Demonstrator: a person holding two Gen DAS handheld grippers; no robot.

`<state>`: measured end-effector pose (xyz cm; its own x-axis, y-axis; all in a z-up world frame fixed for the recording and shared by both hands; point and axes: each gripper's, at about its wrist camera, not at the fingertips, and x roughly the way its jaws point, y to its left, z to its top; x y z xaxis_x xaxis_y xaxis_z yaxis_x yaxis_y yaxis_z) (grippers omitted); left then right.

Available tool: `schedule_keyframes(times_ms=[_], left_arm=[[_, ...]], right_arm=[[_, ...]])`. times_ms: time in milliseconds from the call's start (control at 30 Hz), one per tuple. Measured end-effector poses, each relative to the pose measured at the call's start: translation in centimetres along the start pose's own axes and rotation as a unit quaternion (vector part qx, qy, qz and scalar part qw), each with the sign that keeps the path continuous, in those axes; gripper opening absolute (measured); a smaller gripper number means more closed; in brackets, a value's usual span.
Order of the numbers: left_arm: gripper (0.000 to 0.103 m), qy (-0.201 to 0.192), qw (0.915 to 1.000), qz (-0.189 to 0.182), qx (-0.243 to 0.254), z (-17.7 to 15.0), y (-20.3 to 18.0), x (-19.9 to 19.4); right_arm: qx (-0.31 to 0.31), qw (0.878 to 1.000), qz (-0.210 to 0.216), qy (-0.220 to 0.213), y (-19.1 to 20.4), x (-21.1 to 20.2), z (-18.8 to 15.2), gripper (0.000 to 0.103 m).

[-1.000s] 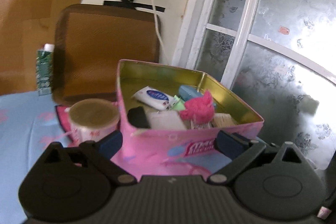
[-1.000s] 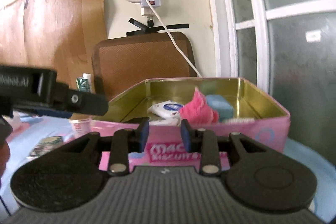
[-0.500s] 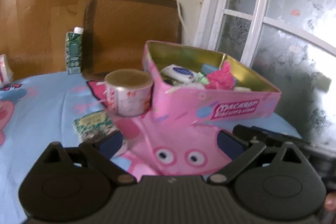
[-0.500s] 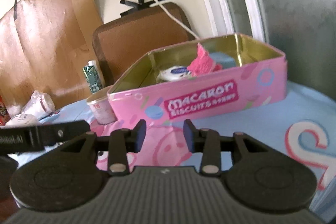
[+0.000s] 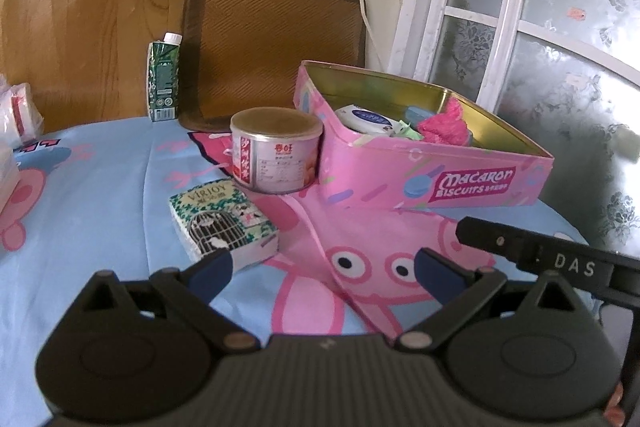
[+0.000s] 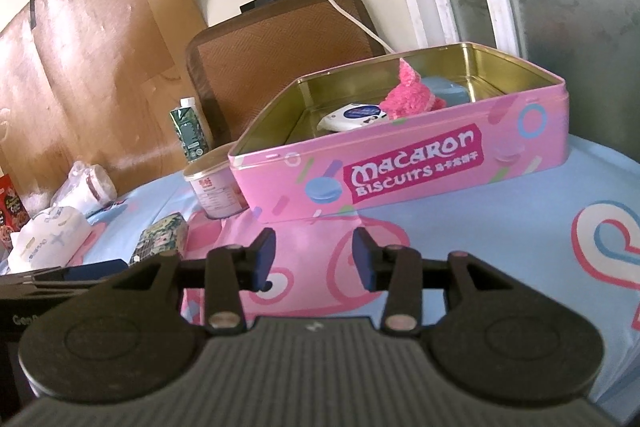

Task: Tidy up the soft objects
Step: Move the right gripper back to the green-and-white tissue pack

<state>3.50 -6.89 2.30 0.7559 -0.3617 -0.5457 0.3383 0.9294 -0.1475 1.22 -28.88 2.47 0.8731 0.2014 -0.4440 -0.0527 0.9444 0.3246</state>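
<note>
A pink Macaron biscuit tin (image 5: 472, 183) (image 6: 416, 171) stands open on the blue cartoon tablecloth. Inside lie a fluffy pink soft object (image 5: 444, 125) (image 6: 412, 95), a white tissue pack (image 5: 364, 117) (image 6: 352, 115) and a light blue object (image 6: 444, 93). My left gripper (image 5: 322, 271) is open and empty, held back from the tin above the cloth. My right gripper (image 6: 314, 259) is open and empty, in front of the tin's long side. The right gripper's finger (image 5: 532, 251) shows in the left wrist view.
A round can (image 5: 276, 157) (image 6: 214, 193) touches the tin's left corner. A green patterned pack (image 5: 222, 223) (image 6: 160, 239) lies near it. A green carton (image 5: 162, 83) (image 6: 190, 137) and a brown chair back (image 5: 272, 43) stand behind. White bags (image 6: 52, 231) lie at left.
Both grippers have pulled back from the tin, which now looks smaller and farther. The right gripper's fingers have opened somewhat wider. The tin's contents have not moved.
</note>
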Motion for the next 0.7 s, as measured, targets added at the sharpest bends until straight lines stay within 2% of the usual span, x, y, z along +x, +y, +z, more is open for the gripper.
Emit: schedule_keyframes(times_ms=[700], left_arm=[[0.101, 0.008, 0.9999, 0.012, -0.005, -1.0, 1.4, 0.4]], right_arm=[[-0.011, 1.000, -0.004, 0.010, 0.9, 0.7, -0.6, 0.046]])
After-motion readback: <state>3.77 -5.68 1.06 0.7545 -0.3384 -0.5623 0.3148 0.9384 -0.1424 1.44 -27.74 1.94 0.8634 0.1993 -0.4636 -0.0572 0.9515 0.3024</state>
